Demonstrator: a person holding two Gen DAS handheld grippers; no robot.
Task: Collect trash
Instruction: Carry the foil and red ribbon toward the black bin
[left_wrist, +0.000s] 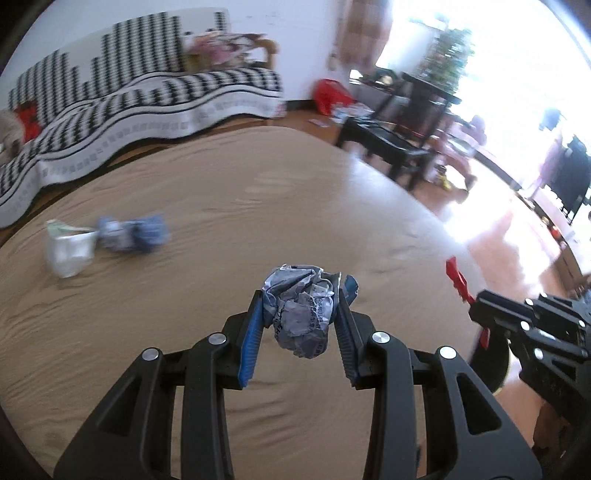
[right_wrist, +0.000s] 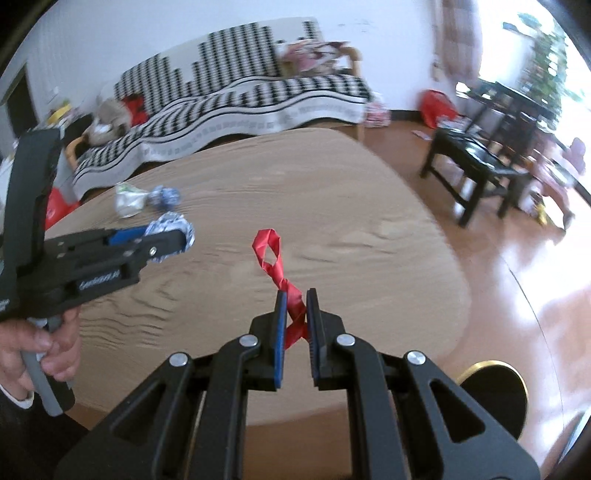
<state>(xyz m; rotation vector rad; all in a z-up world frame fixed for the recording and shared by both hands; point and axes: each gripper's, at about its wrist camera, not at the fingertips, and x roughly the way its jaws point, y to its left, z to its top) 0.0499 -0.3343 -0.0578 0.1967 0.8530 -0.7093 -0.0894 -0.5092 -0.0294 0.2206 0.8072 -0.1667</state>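
Observation:
My left gripper (left_wrist: 301, 295) is shut on a crumpled grey-blue wrapper (left_wrist: 303, 314), held above the tan wooden table (left_wrist: 258, 192). My right gripper (right_wrist: 295, 295) is shut on a twisted red plastic strip (right_wrist: 275, 258) that sticks up in a loop past the blue pads. In the right wrist view the left gripper (right_wrist: 177, 236) shows at the left with the crumpled wrapper (right_wrist: 171, 227) in it, a hand (right_wrist: 48, 350) on its handle. Two more scraps lie on the table's far left: a white packet (left_wrist: 68, 249) and a blue-white crumpled wrapper (left_wrist: 133, 234).
A sofa under a black-and-white patterned cover (left_wrist: 129, 96) runs behind the table. A dark low table (right_wrist: 476, 166) and a red bag (right_wrist: 436, 103) stand on the wooden floor to the right. A round black gold-rimmed bin (right_wrist: 493, 391) sits at the lower right beside the table's edge.

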